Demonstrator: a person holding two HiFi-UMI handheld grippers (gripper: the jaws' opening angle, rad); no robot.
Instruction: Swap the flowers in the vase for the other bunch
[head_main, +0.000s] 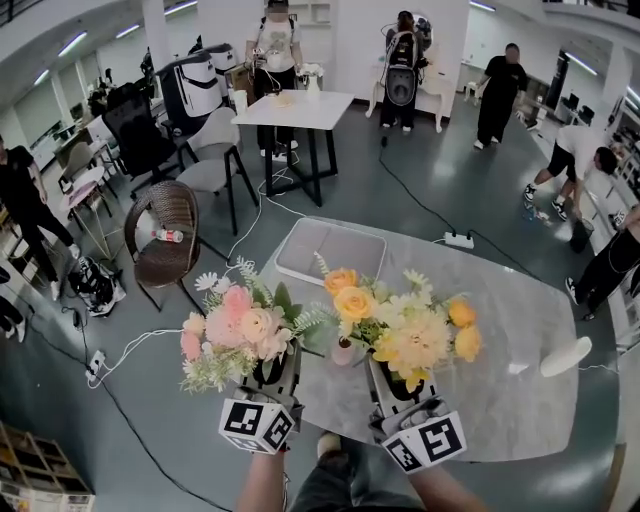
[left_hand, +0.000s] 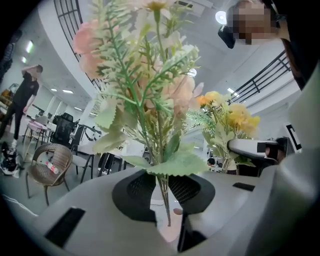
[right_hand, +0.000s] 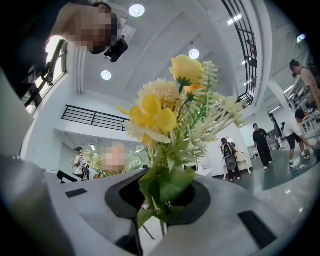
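My left gripper (head_main: 268, 378) is shut on the stems of a pink flower bunch (head_main: 240, 335) and holds it upright above the table's near edge. In the left gripper view the thin stems (left_hand: 162, 192) run between the dark pads (left_hand: 137, 192). My right gripper (head_main: 402, 388) is shut on a yellow and orange bunch (head_main: 410, 335); its leaves and stems (right_hand: 162, 187) fill the gap between the jaws. A small pink vase (head_main: 343, 352) stands on the table between the two bunches, its mouth partly hidden by foliage.
The grey marble table (head_main: 520, 330) carries a pale flat tray (head_main: 330, 250) at its far side and a white oblong object (head_main: 565, 357) at the right. A wicker chair (head_main: 170, 235) stands to the left, cables and a power strip (head_main: 458, 240) lie on the floor, and several people stand farther back.
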